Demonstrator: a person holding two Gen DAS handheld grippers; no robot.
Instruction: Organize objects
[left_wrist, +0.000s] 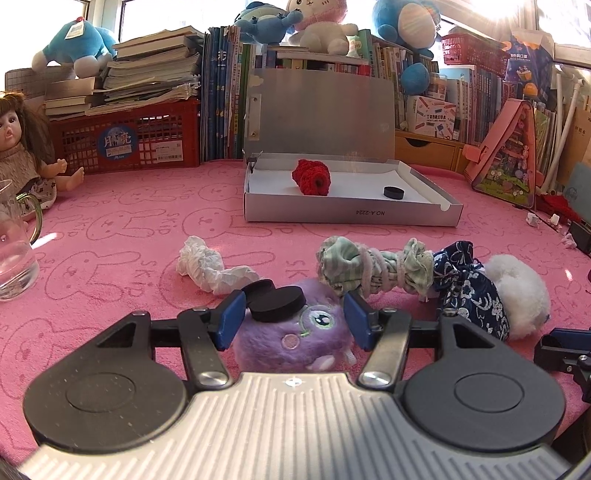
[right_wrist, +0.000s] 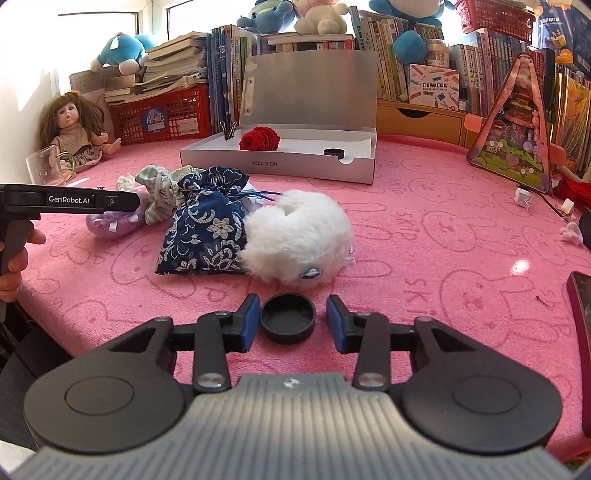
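Note:
My left gripper (left_wrist: 293, 317) is open, its blue pads on either side of a purple plush toy (left_wrist: 295, 339) with a black round cap (left_wrist: 277, 304) lying on top of it. My right gripper (right_wrist: 291, 321) is open around a black round cap (right_wrist: 288, 317) that rests on the pink cloth, its left pad close to the cap. An open silver box (left_wrist: 351, 212) at the back holds a red knitted piece (left_wrist: 312, 177) and another black cap (left_wrist: 394, 192); the box also shows in the right wrist view (right_wrist: 277, 166).
A green cloth roll (left_wrist: 373, 269), a blue floral pouch (right_wrist: 207, 229), a white fluffy toy (right_wrist: 299, 240) and crumpled white paper (left_wrist: 207, 266) lie mid-table. A glass jug (left_wrist: 14, 254) and doll (left_wrist: 22, 147) stand left. Books and a red crate (left_wrist: 129, 140) line the back.

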